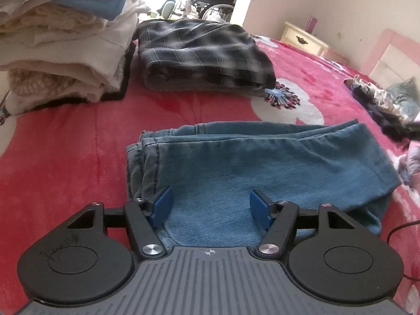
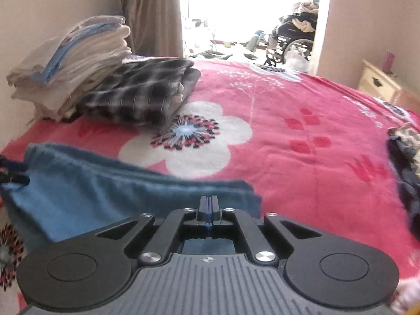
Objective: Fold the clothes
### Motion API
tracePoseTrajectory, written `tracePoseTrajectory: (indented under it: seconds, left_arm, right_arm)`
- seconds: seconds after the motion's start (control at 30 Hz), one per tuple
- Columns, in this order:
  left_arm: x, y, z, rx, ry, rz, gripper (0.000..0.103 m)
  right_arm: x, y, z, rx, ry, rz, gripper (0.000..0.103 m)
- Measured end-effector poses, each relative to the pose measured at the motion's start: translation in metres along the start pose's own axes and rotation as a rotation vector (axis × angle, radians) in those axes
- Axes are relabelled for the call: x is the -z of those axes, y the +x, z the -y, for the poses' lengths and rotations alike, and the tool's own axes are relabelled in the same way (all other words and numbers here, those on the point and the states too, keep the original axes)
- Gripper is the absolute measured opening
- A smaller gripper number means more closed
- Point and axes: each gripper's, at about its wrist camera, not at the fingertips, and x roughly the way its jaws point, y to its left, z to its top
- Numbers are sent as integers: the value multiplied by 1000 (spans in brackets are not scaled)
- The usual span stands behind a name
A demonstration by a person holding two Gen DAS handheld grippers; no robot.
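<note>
The left gripper [image 1: 210, 204] hovers low over the blue jeans [image 1: 262, 168], its jaws spread wide with the blue pads on either side of bare denim and gripping nothing. The right gripper [image 2: 208, 210] has its jaws pressed together; the near edge of the jeans [image 2: 105, 197] sits right at their tips, but whether any cloth is pinched between them cannot be told. The jeans lie folded lengthwise on the pink flowered blanket [image 1: 65, 144] of the bed, waistband toward the left in the left wrist view. Farther back on the blanket rests a folded dark plaid garment [image 1: 202, 52], and just beside it, to the left, stands a tall stack of folded pale laundry [image 1: 63, 39] with a blue layer in it. A dark crumpled pile of clothes [image 1: 380, 105] lies at the right edge of the bed. Beyond the bed stand a cream nightstand [image 1: 304, 38] and, in the bright doorway, a wheelchair [image 2: 294, 39].
</note>
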Motion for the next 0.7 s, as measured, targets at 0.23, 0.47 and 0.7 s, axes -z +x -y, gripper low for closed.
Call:
tracePoseTrajectory:
  seconds: [0.23,0.47,0.7]
  left_arm:
    - [1,5,10,-38,86,-14,66]
    - [-12,12,16,-61,132,-96,68]
    - [-8,11,13,-48,135,-80,69]
  right_arm:
    - [26,44,37,46,-22,-88,0]
    - [-2,62,30,-46,-22,-21,0]
    - [-4,46,51,-30,37,14,2]
